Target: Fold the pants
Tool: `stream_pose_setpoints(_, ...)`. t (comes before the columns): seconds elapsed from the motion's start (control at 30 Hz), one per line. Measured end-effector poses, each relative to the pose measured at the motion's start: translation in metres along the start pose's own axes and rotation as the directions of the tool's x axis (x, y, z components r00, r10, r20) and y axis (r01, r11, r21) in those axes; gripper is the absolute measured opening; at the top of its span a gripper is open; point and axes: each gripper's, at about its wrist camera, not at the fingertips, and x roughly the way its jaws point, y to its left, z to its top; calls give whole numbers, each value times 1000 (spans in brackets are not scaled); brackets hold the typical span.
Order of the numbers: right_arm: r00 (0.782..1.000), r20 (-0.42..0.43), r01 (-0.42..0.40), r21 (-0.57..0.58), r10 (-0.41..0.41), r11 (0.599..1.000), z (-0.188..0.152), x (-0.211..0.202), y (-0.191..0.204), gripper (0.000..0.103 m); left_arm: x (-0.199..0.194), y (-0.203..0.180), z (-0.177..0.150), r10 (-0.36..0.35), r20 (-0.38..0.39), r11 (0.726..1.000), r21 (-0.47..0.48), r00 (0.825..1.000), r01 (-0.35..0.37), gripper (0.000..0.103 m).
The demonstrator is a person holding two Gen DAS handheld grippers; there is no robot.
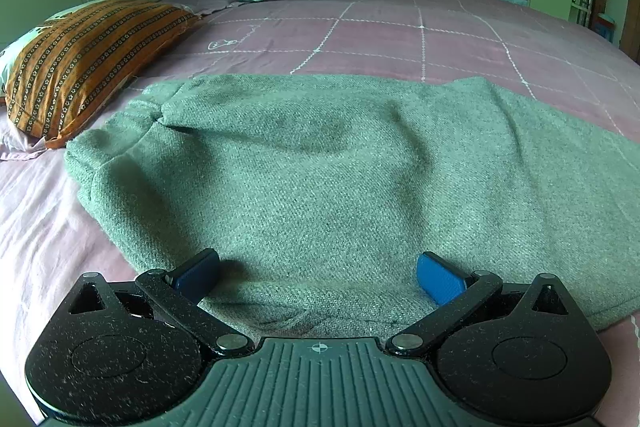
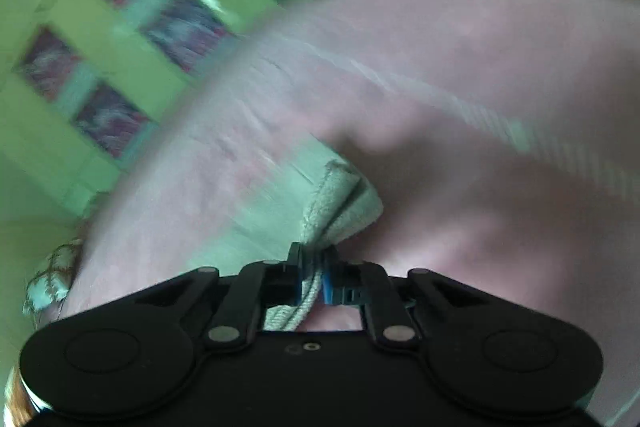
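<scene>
Grey-green pants [image 1: 304, 163] lie on a pink bed [image 1: 420, 31]; left gripper [image 1: 318, 277] released above them, right gripper [image 2: 314, 279] clenched on a pants edge.

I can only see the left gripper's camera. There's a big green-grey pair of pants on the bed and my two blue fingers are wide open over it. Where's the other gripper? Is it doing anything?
Observer: The right gripper is shut on an edge of the pants; the cloth is pinched between its blue pads.
Operator: Is it a thick bit?
Observer: Yes, the pinched edge shows several layers stacked together.
Operator: Can you see it well?
Observer: Not really. The right wrist view is blurred, with the pink bedsheet streaked behind the cloth.
Operator: Can you see my gripper from there?
Observer: No, the left gripper shows only in your view.
</scene>
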Motion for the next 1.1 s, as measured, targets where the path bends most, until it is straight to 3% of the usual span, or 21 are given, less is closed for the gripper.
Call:
stream_pose_setpoints(0.07, 999, 37, -4, -55, 6, 998, 3, -12, 9, 1, 0, 0, -1, 0, 5, 1000, 1, 1000, 0, 103)
stream_pose_setpoints(0.13, 999, 20, 44, -59, -43, 997, -4, -2, -2, 1, 0, -1, -2, 1, 11, 1000, 1, 1000, -1, 103)
stream_pose_setpoints(0.2, 982, -111, 158, 11, -156, 987, -19, 31, -31, 2, 0, -1, -3, 2, 14, 1000, 3, 1000, -2, 103)
stream_pose_setpoints(0.23, 982, -130, 149, 63, -140, 987, -26, 36, -40, 1, 0, 0, -3, 0, 14, 1000, 3, 1000, 0, 103)
stream_pose_setpoints(0.37, 978, -80, 192, -17, -193, 981, -24, 19, -19, 17, 0, 0, -4, -3, 21, 1000, 4, 1000, 3, 103)
stream_pose_setpoints(0.53, 979, -22, 204, -36, -205, 978, -23, -12, -12, 14, -11, 5, 2, -7, 42, 1000, 0, 999, 7, 103)
stream_pose_setpoints(0.67, 989, -18, 140, -160, -145, 977, -25, -6, 26, 15, -14, 30, 15, 24, 63, 997, -73, 998, -19, 103)
stream_pose_setpoints(0.83, 990, -139, -71, -323, 27, 944, -50, 40, 120, 14, -7, 60, 46, 63, 95, 992, -111, 993, -53, 103)
stream_pose_setpoints(0.97, 945, -291, -264, -416, 147, 870, -104, 100, 222, 13, 16, 65, 76, 87, 105, 994, -76, 991, -79, 103)
stream_pose_setpoints(1.1, 885, -428, -393, -476, 183, 787, -170, 155, 315, 13, 50, 78, 92, 79, 59, 994, -82, 995, -74, 103)
